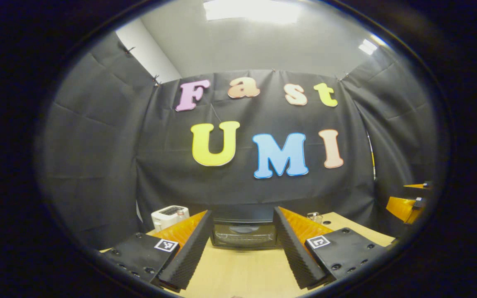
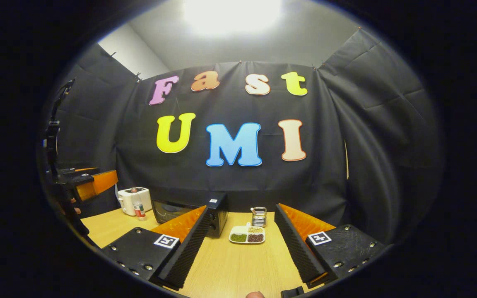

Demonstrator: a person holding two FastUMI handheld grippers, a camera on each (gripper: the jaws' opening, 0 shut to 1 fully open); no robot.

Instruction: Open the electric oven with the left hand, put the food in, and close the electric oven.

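The black electric oven [image 1: 243,235] stands on the wooden table [image 1: 242,273] straight ahead of my left gripper [image 1: 242,211], its glass door closed. That gripper hangs open above the table, well short of the oven, with nothing between its fingers. In the right gripper view the oven [image 2: 189,213] is at left of centre. A white divided dish [image 2: 246,235] of green, brown and pale food lies just right of the oven. My right gripper [image 2: 242,207] is open and empty, pointing at the dish from a distance. The left gripper [image 2: 91,184] also shows at that view's far left.
A white toaster [image 1: 169,215] stands left of the oven, with a small bottle [image 2: 138,209] in front of it. A metal wire holder [image 2: 258,216] stands behind the dish. The right gripper [image 1: 408,205] shows at the left gripper view's right edge. Black cloth walls surround the table [image 2: 230,265].
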